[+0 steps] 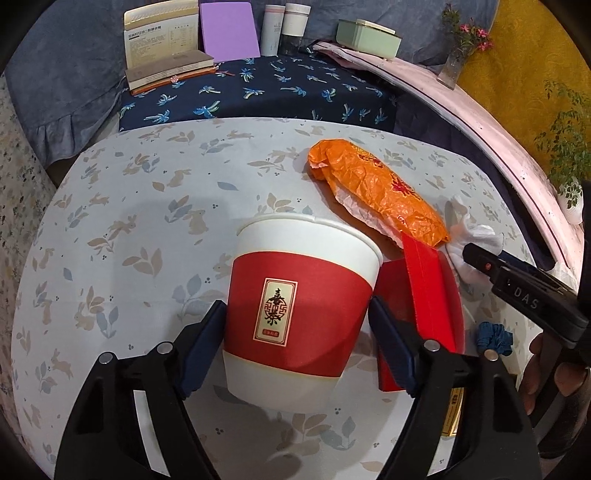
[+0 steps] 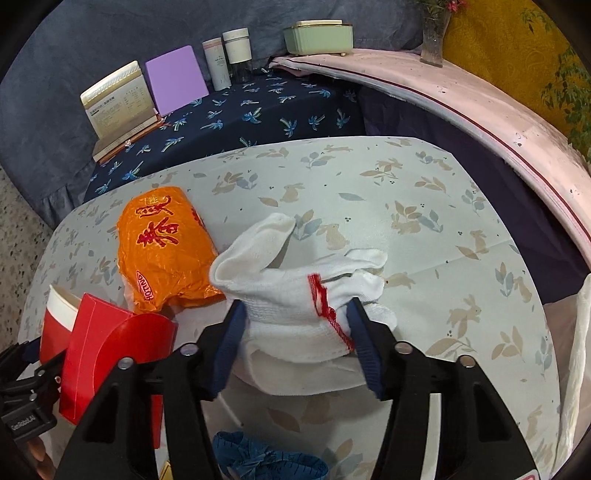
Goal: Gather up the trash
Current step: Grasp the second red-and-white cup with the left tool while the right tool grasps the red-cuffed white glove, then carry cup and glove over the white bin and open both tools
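A home: cloth-draped table (image 1: 147, 221); books (image 1: 162, 44), flower vase (image 1: 452, 66) (and lotion bottles (image 1: 284, 29)) behind.

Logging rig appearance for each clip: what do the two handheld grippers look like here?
Both match: glossy black plastic frames with triangular cut-outs and round silver bolt heads, ending in two flat dark-blue fingers. The left gripper and right gripper share this build. White lettering marks the bodies: "DAS" on the right one seen from the left wrist, "GenRobot.AI" on the left one. A bare hand shows; no sleeve visible.
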A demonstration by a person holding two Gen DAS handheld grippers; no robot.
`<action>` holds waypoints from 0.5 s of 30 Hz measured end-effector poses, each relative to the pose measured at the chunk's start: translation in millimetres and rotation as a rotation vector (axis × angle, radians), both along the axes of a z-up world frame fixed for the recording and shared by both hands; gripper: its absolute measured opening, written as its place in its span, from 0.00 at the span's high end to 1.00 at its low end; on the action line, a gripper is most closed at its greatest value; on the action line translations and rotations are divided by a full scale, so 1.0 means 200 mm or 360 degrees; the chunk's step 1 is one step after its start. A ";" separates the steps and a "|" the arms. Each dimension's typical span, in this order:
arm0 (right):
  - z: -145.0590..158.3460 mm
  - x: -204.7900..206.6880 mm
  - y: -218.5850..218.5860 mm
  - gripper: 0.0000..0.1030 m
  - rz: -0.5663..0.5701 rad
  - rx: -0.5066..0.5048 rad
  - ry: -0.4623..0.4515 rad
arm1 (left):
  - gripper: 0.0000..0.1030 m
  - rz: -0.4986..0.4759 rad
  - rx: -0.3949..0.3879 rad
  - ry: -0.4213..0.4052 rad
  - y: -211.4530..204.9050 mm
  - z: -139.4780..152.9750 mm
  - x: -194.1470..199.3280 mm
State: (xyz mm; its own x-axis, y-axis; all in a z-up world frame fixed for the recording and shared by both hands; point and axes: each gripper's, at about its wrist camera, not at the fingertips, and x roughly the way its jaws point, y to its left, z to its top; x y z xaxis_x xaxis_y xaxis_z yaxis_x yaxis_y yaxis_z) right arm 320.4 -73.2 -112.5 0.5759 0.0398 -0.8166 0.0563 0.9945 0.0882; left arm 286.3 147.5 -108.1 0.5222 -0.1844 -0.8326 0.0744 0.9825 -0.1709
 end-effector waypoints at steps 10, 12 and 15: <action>0.15 -0.06 -0.02 0.88 0.0031 0.0015 -0.0086 | 0.28 0.0024 -0.0016 -0.0086 -0.01 0.15 -0.05; 0.20 -0.08 -0.03 0.88 0.0031 0.0022 -0.0118 | 0.28 0.0022 -0.0019 -0.0111 -0.03 0.19 -0.07; 0.29 -0.12 -0.05 0.88 0.0024 0.0040 -0.0177 | 0.28 0.0007 -0.0017 -0.0160 -0.06 0.27 -0.09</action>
State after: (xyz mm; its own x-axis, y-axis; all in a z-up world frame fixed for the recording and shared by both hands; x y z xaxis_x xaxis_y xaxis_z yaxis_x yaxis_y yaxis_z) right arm 295.5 -83.9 -54.9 0.6622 0.0689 -0.7462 0.0299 0.9925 0.1182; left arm 267.3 136.2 -53.9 0.6040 -0.1904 -0.7739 0.0873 0.9810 -0.1733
